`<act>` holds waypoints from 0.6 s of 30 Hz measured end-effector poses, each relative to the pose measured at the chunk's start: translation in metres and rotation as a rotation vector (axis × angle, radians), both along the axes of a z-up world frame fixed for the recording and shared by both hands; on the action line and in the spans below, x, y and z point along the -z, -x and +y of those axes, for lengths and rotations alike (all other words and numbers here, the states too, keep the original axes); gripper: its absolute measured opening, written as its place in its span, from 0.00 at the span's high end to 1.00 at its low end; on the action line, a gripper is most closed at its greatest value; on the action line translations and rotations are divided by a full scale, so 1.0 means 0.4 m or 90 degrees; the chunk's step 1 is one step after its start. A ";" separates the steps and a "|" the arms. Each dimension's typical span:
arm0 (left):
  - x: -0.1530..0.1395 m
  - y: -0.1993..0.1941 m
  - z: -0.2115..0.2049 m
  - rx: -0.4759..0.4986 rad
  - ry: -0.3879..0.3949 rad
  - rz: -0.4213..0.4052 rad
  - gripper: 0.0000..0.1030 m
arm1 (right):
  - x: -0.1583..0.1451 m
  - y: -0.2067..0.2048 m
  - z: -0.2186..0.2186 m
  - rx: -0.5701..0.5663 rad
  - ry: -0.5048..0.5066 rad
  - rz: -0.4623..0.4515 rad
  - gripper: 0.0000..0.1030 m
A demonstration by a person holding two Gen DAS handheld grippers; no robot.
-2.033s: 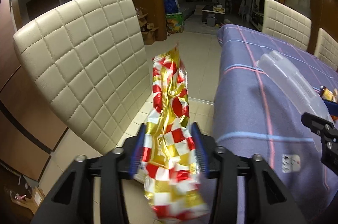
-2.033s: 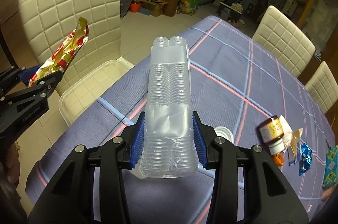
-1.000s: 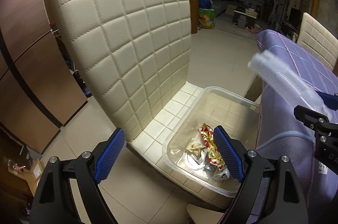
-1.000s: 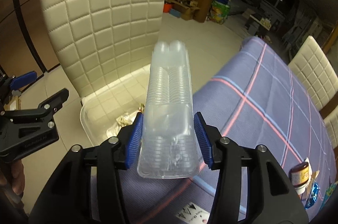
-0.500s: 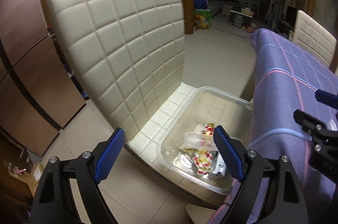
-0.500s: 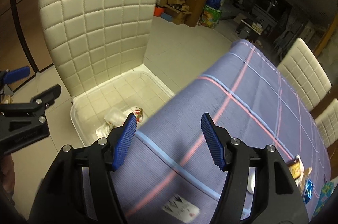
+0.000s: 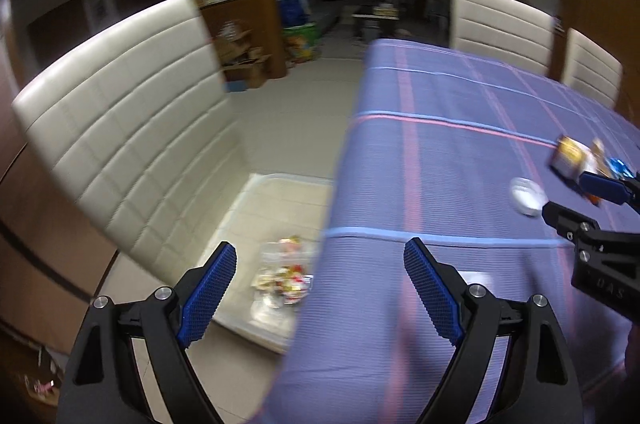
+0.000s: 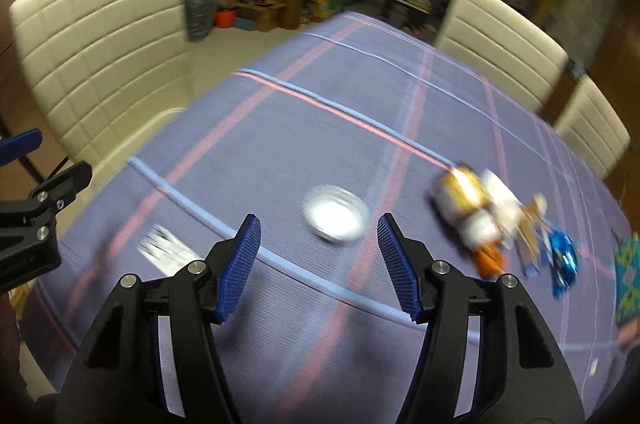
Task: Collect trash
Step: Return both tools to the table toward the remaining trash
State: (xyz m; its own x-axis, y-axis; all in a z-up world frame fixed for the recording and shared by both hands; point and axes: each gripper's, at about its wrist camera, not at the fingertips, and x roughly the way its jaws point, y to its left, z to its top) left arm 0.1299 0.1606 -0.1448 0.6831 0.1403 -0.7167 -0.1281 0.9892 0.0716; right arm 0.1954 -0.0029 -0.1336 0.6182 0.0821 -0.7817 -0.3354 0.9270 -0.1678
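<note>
**Both grippers empty over the table edge, trash ahead and in the bin**

The left gripper (image 7: 318, 276) points down at the table's corner, its blue pads spread wide with nothing between them. Through the gap, at about 11 o'clock from its fingertips, sits the clear plastic bin (image 7: 276, 180) on the seat of the cream chair (image 7: 120, 128). In the bin lies a heap of trash (image 7: 284, 274): red and gold wrapper and crumpled clear plastic, blurred.

The right gripper (image 8: 318, 256) hangs over the purple tablecloth (image 8: 280, 144). Its jaws are closing slightly, and nothing is gripped; the pads stand apart in the air. Straight ahead at 12 o'clock, seen between the fingertips, lies a small white lid (image 8: 336, 218) flat on the cloth. At about 2 o'clock lies a cluster of remaining trash: a brown bottle with a gold label (image 8: 464, 204) on its side, pale paper scraps (image 8: 516, 220) beside it, and a blue foil wrapper (image 8: 562, 258) further right. Motion blur smears all of it.
</note>
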 end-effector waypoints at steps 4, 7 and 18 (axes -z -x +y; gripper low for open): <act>-0.010 -0.014 -0.111 0.050 -0.009 0.002 0.19 | 0.001 0.004 -0.135 0.062 -0.016 0.003 0.42; -0.014 -0.029 -0.190 0.082 -0.005 0.007 0.19 | 0.004 0.002 -0.239 0.109 -0.027 0.005 0.42; 0.025 -0.125 -0.341 0.108 0.010 0.062 0.19 | 0.050 -0.064 -0.509 0.205 -0.049 0.037 0.42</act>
